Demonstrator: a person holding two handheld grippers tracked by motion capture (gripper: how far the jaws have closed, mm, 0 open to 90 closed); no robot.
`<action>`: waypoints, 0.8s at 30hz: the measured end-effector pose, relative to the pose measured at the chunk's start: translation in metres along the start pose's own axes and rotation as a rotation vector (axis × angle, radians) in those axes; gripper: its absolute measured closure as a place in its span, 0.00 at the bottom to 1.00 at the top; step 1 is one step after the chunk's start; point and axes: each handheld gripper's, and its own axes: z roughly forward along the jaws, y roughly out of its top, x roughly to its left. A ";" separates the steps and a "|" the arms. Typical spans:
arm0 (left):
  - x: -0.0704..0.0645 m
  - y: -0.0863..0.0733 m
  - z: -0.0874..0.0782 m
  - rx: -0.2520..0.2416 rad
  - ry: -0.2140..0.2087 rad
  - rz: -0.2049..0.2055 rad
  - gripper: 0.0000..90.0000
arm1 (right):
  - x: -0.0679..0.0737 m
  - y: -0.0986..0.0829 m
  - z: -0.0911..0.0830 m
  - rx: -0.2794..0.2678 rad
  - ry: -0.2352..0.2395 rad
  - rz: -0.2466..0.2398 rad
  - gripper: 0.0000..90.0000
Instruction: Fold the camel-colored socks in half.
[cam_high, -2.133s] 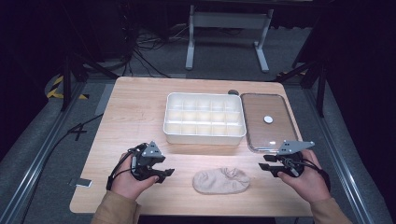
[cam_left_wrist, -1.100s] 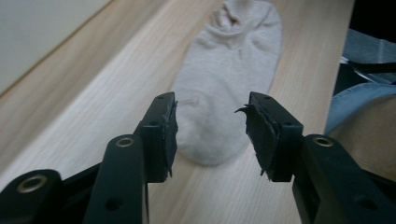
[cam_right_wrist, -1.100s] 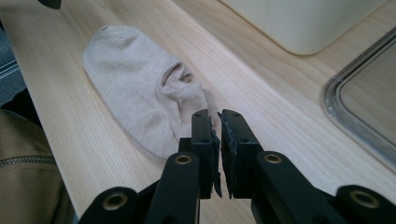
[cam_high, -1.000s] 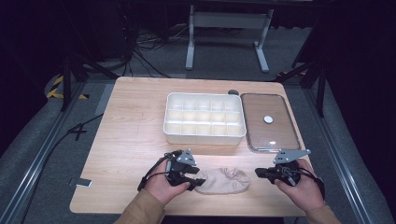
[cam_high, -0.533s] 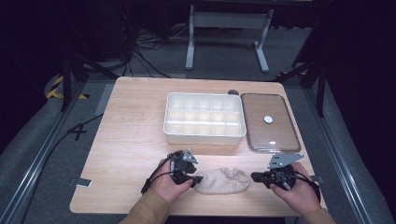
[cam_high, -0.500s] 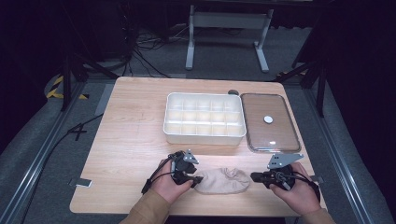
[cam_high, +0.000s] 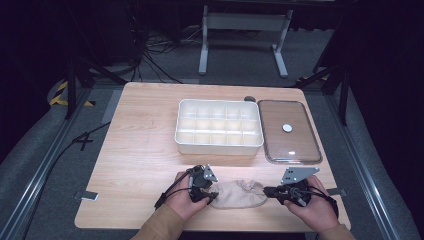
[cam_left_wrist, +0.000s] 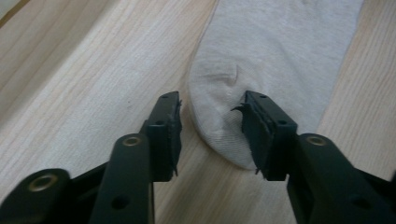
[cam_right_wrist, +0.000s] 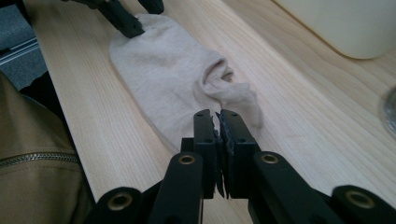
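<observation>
A beige sock (cam_high: 238, 194) lies flat near the table's front edge, between my two grippers. My left gripper (cam_high: 209, 195) is open at the sock's left end. In the left gripper view the jaws straddle the rounded toe of the sock (cam_left_wrist: 275, 51), one fingertip (cam_left_wrist: 170, 116) on bare wood and the other over the fabric. My right gripper (cam_high: 267, 191) is at the sock's right end. In the right gripper view its jaws (cam_right_wrist: 218, 116) are shut, pinching the near edge of the sock (cam_right_wrist: 173, 74) beside the crumpled cuff.
A white compartment box (cam_high: 219, 126) stands in the middle of the wooden table (cam_high: 140, 145); its wall (cam_right_wrist: 336, 23) also shows at the right gripper view's top right. To the right of the box lies a clear lid (cam_high: 289, 131) with a white knob. A brown sleeve (cam_right_wrist: 32, 154) is close by.
Both hands have moved inward to the sock: the left gripper came right to its toe end, and the right gripper came left to the other end.
</observation>
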 end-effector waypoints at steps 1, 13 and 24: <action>-0.001 0.000 0.000 -0.005 -0.004 0.002 0.70 | 0.001 0.000 0.002 0.000 0.003 -0.002 0.97; -0.001 -0.005 0.003 -0.062 -0.033 0.006 0.79 | 0.025 0.005 0.043 -0.028 0.052 -0.038 0.95; -0.002 -0.007 0.003 -0.079 -0.030 -0.021 0.78 | 0.028 0.008 0.068 -0.030 0.012 -0.018 0.99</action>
